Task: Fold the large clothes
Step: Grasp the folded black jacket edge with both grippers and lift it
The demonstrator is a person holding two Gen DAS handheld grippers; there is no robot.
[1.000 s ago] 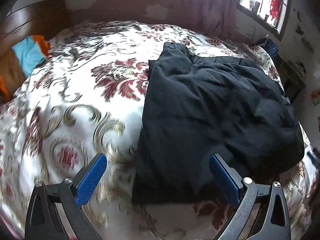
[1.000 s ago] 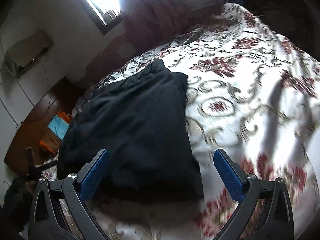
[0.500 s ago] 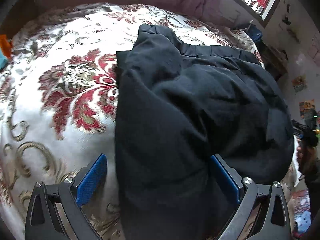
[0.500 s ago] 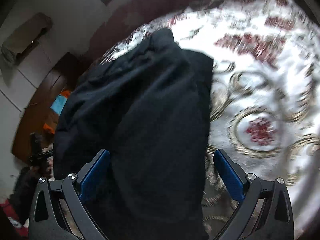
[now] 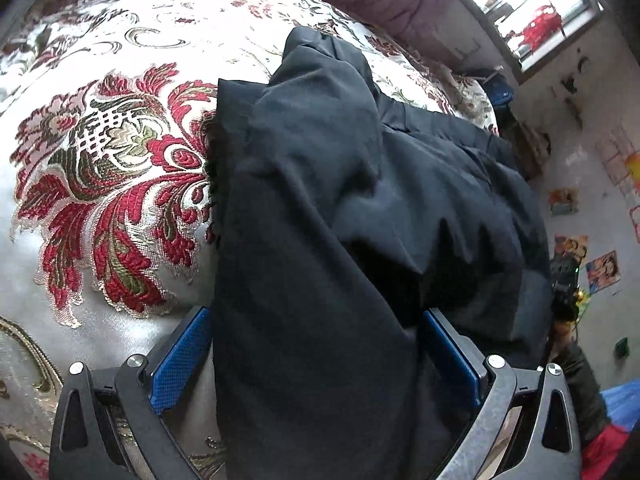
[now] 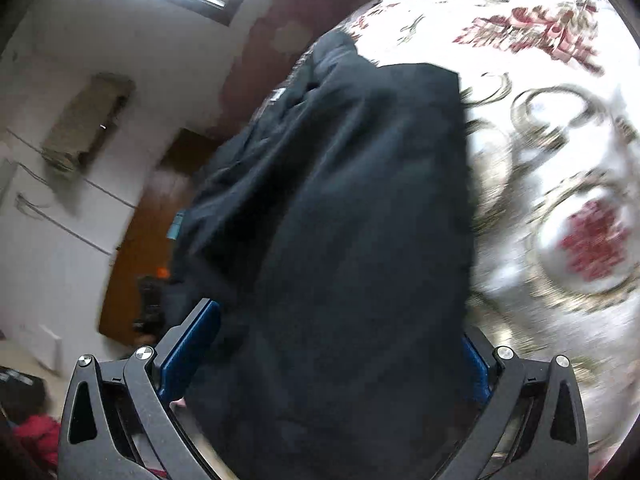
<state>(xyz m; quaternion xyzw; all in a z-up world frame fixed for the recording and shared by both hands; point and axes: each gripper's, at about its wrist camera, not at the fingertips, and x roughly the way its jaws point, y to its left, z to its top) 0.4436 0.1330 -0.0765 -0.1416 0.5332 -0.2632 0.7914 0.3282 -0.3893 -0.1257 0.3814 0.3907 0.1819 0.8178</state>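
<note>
Bedroom w/ window (image 5: 532, 12) at far wall. Bed covered by cream satin bedspread w/ red floral brocade (image 5: 112, 184). Large black fabric garment (image 5: 340, 208) lies rumpled on it, near end running between both tools' pads. Left gripper (image 5: 316, 360) & right gripper (image 6: 332, 352): jaws spread wide, cloth between, not clamped.

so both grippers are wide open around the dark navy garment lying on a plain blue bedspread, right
Not quite. The bedspread is not plain blue: the left wrist view shows cream fabric woven with red floral and gold scroll patterns. The rest holds: the left gripper and right gripper stand open around the dark navy garment.
</note>
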